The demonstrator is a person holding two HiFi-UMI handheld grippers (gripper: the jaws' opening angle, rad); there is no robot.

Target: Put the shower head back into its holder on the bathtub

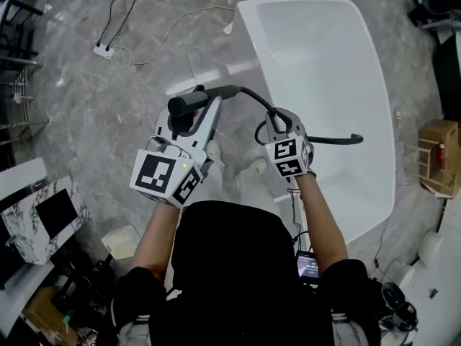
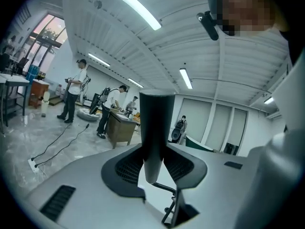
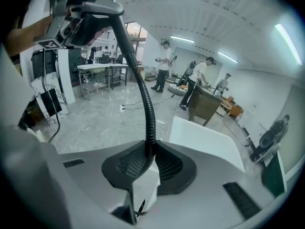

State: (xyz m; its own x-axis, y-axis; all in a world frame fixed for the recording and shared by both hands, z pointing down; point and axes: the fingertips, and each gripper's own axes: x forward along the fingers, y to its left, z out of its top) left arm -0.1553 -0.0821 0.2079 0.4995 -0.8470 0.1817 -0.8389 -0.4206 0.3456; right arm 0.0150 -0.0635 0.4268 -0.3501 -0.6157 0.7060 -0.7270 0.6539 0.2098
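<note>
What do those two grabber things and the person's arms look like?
The left gripper and right gripper are white and chunky, each with a white cube carrying black square markers. Their pads are dark grey with a fine grid pattern. The person wears a black short-sleeved top, and a thin cable runs along the right arm.

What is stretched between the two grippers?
A black corrugated hose, seen in the head view: it arcs from the shower head clamped in the left gripper to the right gripper, which pinches it.
</note>
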